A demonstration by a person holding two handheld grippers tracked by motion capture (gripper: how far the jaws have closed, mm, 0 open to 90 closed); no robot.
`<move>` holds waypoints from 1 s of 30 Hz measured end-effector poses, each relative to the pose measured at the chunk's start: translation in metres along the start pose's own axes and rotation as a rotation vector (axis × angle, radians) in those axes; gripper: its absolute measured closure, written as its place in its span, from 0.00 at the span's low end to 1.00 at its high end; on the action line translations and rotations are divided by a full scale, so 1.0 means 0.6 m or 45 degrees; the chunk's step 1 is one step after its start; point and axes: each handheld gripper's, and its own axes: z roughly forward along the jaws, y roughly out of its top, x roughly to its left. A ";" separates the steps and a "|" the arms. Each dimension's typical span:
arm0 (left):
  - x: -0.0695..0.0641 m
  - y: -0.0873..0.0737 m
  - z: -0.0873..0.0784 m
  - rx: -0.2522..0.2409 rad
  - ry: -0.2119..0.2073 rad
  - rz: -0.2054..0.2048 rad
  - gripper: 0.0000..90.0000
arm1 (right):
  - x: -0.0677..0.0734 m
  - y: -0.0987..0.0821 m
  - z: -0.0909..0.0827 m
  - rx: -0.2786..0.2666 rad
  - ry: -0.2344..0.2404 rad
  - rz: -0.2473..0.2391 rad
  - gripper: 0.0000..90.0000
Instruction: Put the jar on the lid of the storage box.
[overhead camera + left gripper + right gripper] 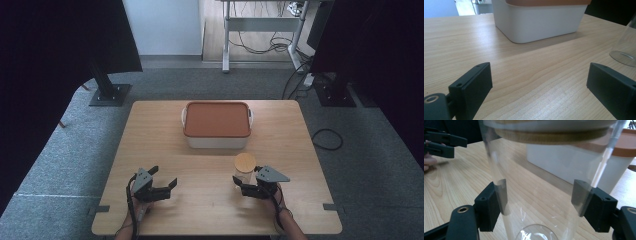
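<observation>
A clear glass jar [245, 170] with a round wooden lid stands on the table at the front right. My right gripper [244, 186] is shut on it low down. In the right gripper view both pads press the jar's [539, 175] glass wall, with the gripper [539, 197] around it. My left gripper [164, 176] rests open at the front left, its jaws wide apart with nothing between them. In the left gripper view the gripper [540, 75] faces bare wood, with the jar's base [625, 53] at the right edge.
A white box [216, 137] with an orange lid [216, 119] sits shut at the middle back of the wooden table [150, 130]. It also appears as the box [539, 22] ahead of the left gripper. Black stand bases [110, 94] and cables lie on the carpet beyond.
</observation>
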 end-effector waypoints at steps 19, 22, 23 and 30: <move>-0.001 0.000 0.000 0.001 0.001 0.003 0.07 | 0.004 0.014 -0.017 -0.047 0.019 0.026 0.28; -0.001 0.000 0.000 0.001 0.002 0.004 0.07 | 0.007 0.023 -0.022 -0.064 0.025 0.016 0.28; -0.001 0.000 0.000 0.001 0.002 0.004 0.07 | 0.007 0.023 -0.022 -0.064 0.025 0.016 0.28; -0.001 0.000 0.000 0.000 0.005 0.008 0.07 | 0.011 0.032 -0.028 -0.084 0.036 0.020 0.28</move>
